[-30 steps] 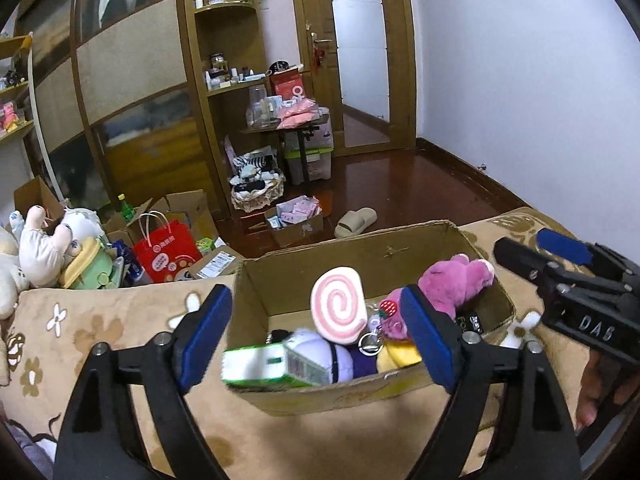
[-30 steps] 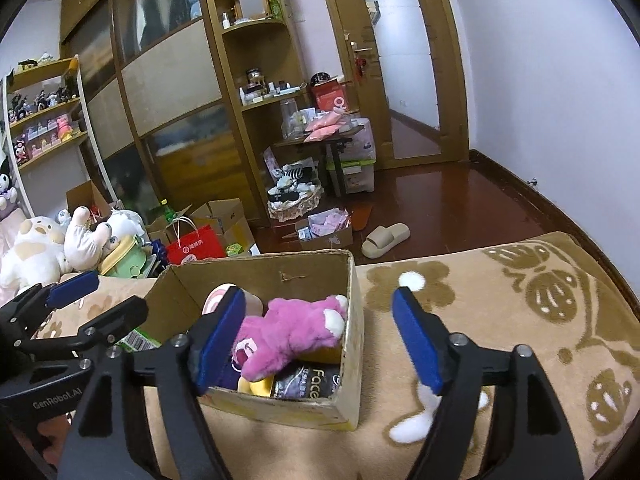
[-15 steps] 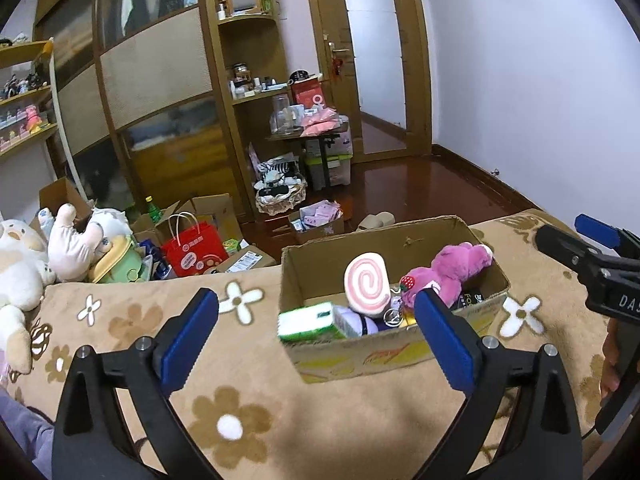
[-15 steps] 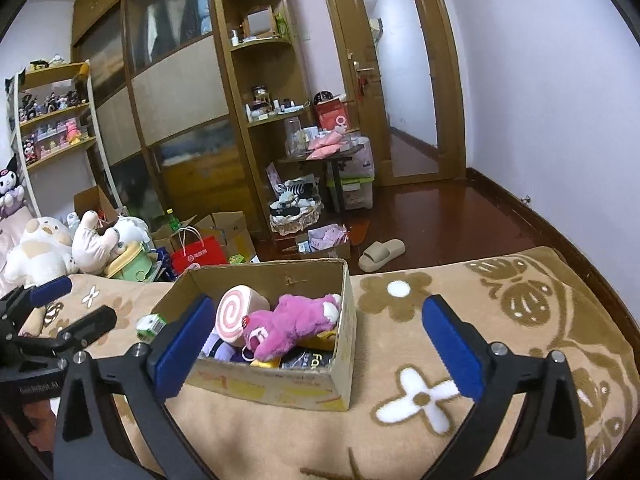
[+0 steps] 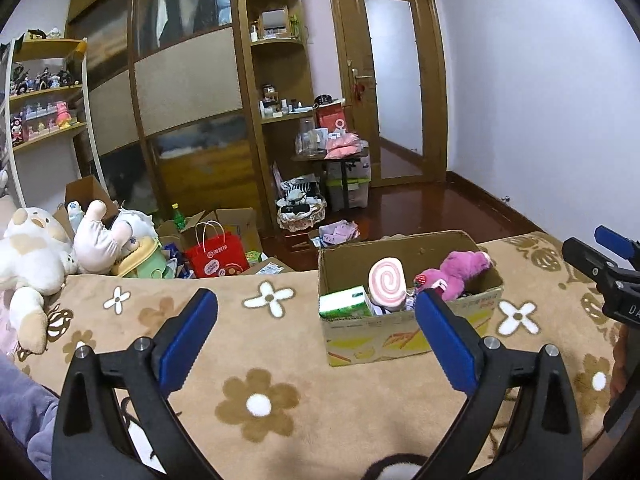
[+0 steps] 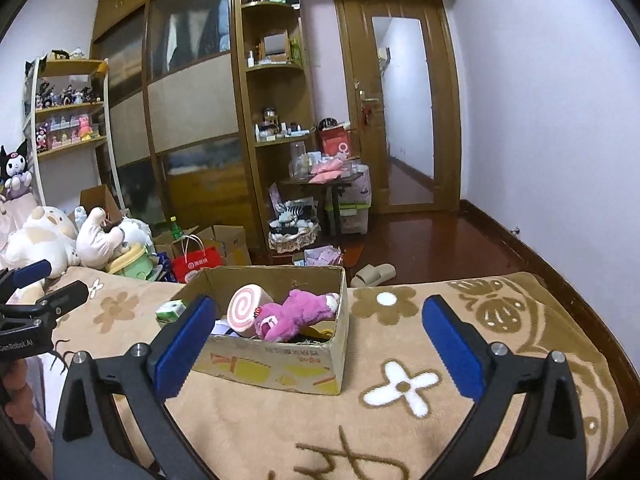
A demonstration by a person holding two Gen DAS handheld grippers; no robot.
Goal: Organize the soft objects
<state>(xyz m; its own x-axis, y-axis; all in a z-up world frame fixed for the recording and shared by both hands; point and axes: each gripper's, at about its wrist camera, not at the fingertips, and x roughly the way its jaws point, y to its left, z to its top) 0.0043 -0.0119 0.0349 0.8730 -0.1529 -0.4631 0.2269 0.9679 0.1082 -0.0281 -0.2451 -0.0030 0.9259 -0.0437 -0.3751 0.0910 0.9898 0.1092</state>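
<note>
A cardboard box (image 5: 412, 338) stands on the flowered blanket (image 5: 260, 400); it also shows in the right wrist view (image 6: 280, 368). In it lie a pink bear plush (image 5: 460, 274) (image 6: 300, 312), a pink swirl roll plush (image 5: 387, 282) (image 6: 245, 308) and a green-white carton (image 5: 345, 307) (image 6: 172, 311) at its left corner. My left gripper (image 5: 316, 334) is open and empty, well back from the box. My right gripper (image 6: 320, 344) is open and empty, also back from the box. Each gripper shows at the edge of the other's view.
White and cream plush toys (image 5: 36, 256) lie at the blanket's far left edge. Beyond the bed are a red shopping bag (image 5: 216, 256), open cardboard boxes (image 6: 228, 240), wooden shelves (image 6: 276, 120), a slipper (image 6: 372, 274) and a door (image 5: 394, 92).
Both grippers have pulled back and up from the box, which now looks smaller and farther off. Both have stayed open. The toys in the box have not moved.
</note>
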